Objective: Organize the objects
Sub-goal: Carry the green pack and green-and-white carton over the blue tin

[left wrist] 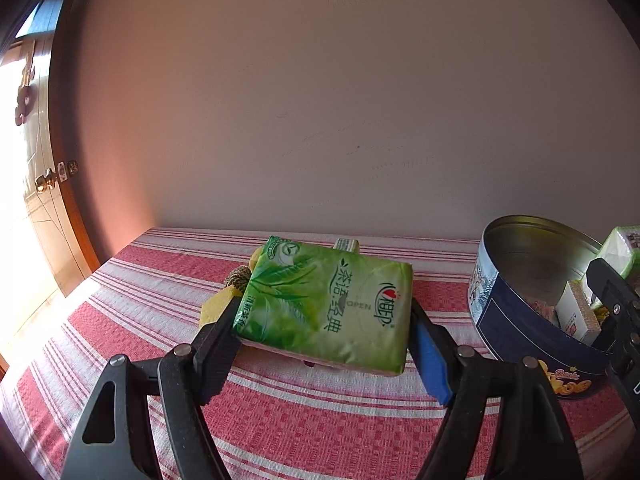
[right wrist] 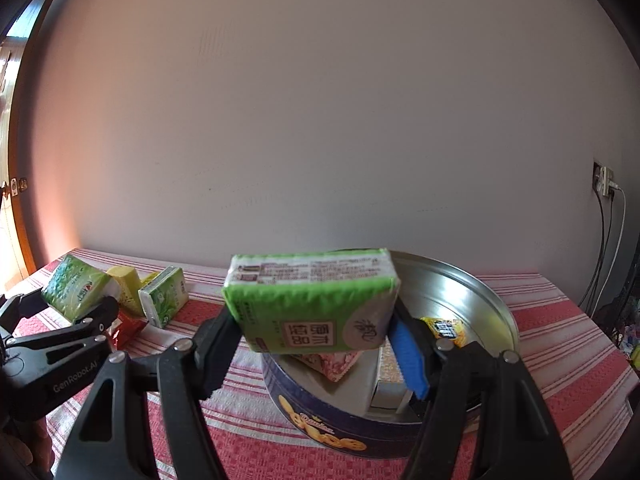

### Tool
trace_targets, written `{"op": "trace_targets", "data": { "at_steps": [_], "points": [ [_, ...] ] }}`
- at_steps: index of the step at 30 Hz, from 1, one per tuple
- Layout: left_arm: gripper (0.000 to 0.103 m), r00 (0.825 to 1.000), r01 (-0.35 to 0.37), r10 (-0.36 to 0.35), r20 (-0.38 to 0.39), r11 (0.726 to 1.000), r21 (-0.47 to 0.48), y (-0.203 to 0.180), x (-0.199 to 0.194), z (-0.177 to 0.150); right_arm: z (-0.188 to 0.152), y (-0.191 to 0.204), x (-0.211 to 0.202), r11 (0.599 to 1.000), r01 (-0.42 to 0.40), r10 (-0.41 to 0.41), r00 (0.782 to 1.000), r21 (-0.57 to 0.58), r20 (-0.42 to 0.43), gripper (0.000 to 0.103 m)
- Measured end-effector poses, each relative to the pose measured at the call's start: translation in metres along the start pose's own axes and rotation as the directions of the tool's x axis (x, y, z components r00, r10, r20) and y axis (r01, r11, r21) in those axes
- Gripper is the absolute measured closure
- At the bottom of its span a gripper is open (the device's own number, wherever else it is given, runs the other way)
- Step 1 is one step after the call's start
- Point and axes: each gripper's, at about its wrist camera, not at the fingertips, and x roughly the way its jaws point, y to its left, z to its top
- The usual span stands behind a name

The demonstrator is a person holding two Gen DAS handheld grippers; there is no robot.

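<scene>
My left gripper (left wrist: pixel 324 316) is shut on a green tissue pack (left wrist: pixel 328 304) and holds it just above the red-striped tablecloth (left wrist: pixel 280 420). It also shows in the right wrist view (right wrist: pixel 76 292), at the far left. My right gripper (right wrist: pixel 316 320) is shut on a second green tissue pack (right wrist: pixel 316 300), held over the round blue cookie tin (right wrist: pixel 328 424). The tin (left wrist: pixel 516 320) holds a pink packet (right wrist: pixel 332 362), a small box (right wrist: pixel 388 380) and a yellow sachet (right wrist: pixel 444 328).
Left of the tin lie a small green tissue pack (right wrist: pixel 164 296), a yellow block (right wrist: pixel 126 286) and a red packet (right wrist: pixel 128 328). A twine ball (left wrist: pixel 236 276) sits behind the held pack. A wall runs behind the table. A wooden door (left wrist: pixel 44 200) stands at left, cables (right wrist: pixel 608 240) at right.
</scene>
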Motion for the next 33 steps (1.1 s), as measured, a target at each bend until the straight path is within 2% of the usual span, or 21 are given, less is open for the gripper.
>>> {"op": "trace_targets", "data": {
  "at_steps": [14, 21, 28, 33],
  "points": [
    [0.025, 0.995, 0.101, -0.102, 0.021, 0.994, 0.032, -0.048, -0.006, 0.013, 0.006, -0.051, 0.005, 0.995, 0.088, -0.088, 0.996, 0.039, 0.012, 0.033],
    [0.025, 0.971, 0.238, -0.238, 0.033, 0.971, -0.004, -0.062, -0.008, 0.014, 0.013, -0.074, 0.007, 0.990, 0.132, -0.133, 0.991, 0.059, 0.030, 0.033],
    [0.025, 0.966, 0.250, -0.252, 0.047, 0.967, 0.045, -0.088, -0.009, 0.020, 0.015, -0.097, 0.010, 0.972, 0.233, -0.234, 0.971, 0.035, 0.053, 0.033],
    [0.025, 0.958, 0.281, -0.284, 0.028, 0.957, 0.071, -0.116, -0.001, 0.022, 0.013, -0.126, 0.024, 0.956, 0.285, -0.287, 0.958, 0.064, 0.023, 0.033]
  ]
}}
